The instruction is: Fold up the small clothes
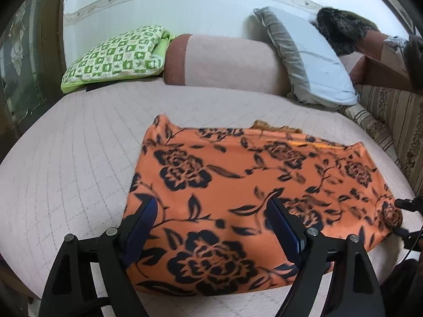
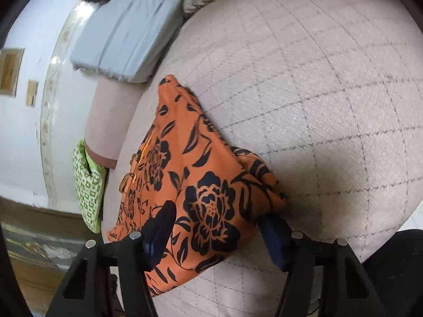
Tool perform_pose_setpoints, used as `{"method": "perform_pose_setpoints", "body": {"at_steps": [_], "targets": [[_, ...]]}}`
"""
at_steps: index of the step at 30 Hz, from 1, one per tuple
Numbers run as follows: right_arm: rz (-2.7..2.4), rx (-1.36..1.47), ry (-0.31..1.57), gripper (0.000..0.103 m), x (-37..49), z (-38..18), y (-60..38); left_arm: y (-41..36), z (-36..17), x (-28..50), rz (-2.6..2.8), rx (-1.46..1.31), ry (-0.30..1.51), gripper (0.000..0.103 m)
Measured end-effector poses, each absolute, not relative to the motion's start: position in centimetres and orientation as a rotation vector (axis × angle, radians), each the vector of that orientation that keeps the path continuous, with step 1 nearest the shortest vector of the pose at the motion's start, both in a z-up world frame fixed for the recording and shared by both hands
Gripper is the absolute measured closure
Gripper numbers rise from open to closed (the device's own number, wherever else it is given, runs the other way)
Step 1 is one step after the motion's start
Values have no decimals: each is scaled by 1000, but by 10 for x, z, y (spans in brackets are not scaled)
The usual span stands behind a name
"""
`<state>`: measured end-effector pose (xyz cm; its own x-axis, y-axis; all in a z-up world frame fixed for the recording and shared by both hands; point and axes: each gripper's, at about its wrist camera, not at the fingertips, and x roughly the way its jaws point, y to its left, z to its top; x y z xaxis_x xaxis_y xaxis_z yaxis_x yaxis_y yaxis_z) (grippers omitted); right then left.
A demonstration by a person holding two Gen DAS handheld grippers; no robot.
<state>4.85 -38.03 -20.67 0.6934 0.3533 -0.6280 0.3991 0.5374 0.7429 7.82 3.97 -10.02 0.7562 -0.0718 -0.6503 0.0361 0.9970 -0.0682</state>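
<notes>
An orange garment with black flowers (image 1: 238, 179) lies spread on the quilted pink mattress (image 1: 79, 158). My left gripper (image 1: 211, 208) hovers over its near left part, jaws wide and open, the cloth flat beneath them. My right gripper (image 2: 219, 224) straddles the garment's (image 2: 201, 174) right-hand corner. One of its fingers (image 2: 162, 222) lies over the cloth and the other sits just past the folded edge, without a clear squeeze. In the left wrist view the right gripper's fingertips (image 1: 401, 203) show at the right edge, either side of that bunched corner.
A green checked pillow (image 1: 116, 55), a pink bolster (image 1: 227, 60) and a grey-blue pillow (image 1: 309, 58) line the white wall. A striped cushion (image 1: 391, 113) and a dark furry item (image 1: 341, 29) sit at the far right. The mattress edge is close below both grippers.
</notes>
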Motion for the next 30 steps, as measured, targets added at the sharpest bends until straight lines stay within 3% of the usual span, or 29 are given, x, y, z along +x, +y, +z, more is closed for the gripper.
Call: {"method": "perform_pose_setpoints", "body": {"at_steps": [4,5,7,8,10,12,15,16,17,18,19,20,30], "targets": [[-17,1054,838,20,54,-214,-381,23,-121,94,-12,60,792,15],[-19,1067,833,19,55,-216,-382,19,-140,105,4,115,890,16],[-28,1039,860,22,62,-211,-377,22,-140,104,6,70,889,22],[-32,1008,869,28,64,-207,-377,24,-128,99,-27,34,869,28],[-52,997,890,74,65,-204,-378,27,-107,86,-82,-12,762,27],[-57,993,905,74,67,-207,-378,24,-108,81,-52,35,721,13],[-40,996,908,62,71,-214,-376,11,-156,102,-99,85,955,11],[-30,998,901,55,72,-212,-374,7,-151,97,-86,119,901,11],[-34,957,913,55,75,-208,-371,1,-146,95,-84,156,896,18],[-38,900,932,62,79,-205,-367,-1,-143,93,-108,161,893,23],[-40,858,945,84,82,-201,-364,0,-143,92,-111,151,899,23],[-29,847,955,88,85,-199,-361,3,-144,91,-113,135,905,23],[56,488,814,90,100,-79,-262,21,-138,87,-141,1,907,23]]}}
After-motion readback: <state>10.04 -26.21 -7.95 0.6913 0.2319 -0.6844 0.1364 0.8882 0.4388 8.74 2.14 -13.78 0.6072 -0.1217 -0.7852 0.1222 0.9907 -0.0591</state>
